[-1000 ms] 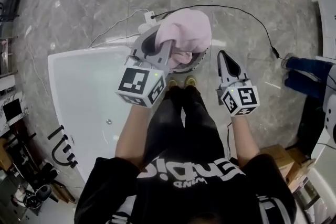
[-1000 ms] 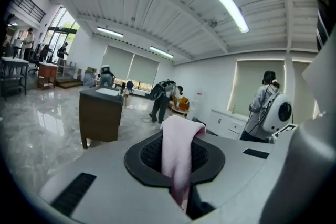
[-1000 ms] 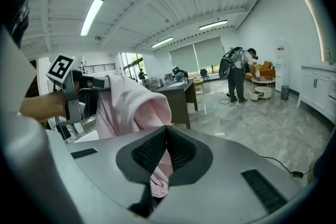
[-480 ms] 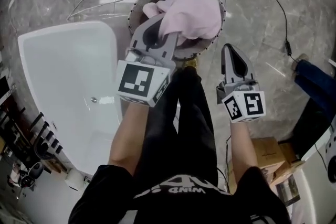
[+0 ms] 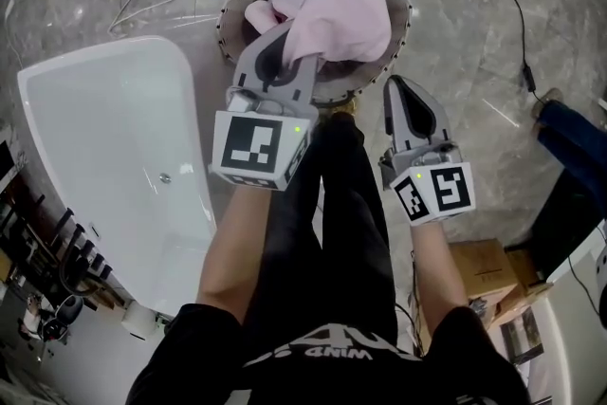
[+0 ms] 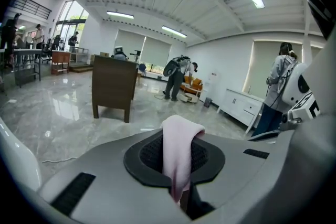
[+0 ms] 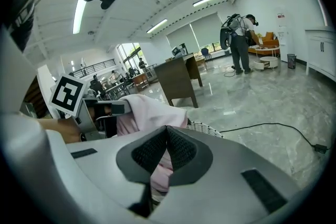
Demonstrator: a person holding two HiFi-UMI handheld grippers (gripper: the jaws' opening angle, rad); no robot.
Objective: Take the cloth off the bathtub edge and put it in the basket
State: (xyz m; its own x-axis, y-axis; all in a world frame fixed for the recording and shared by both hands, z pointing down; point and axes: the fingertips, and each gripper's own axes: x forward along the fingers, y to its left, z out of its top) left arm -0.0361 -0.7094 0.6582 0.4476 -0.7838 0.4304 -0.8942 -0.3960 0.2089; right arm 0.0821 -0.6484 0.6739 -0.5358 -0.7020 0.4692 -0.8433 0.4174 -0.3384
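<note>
My left hand-held gripper (image 5: 283,52) is clamped on a fold of the pink cloth (image 5: 346,14), which bunches just ahead of it over the round woven basket (image 5: 408,9). My right hand-held gripper (image 5: 398,90) is beside it near the rim, jaws pressed together and empty.

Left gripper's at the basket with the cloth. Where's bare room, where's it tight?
Free: marble floor right of the basket, between its rim and the black cable; the bathtub basin too. Tight: the basket mouth, filled by the cloth and left gripper; its near side, with the person's legs and right gripper.
</note>
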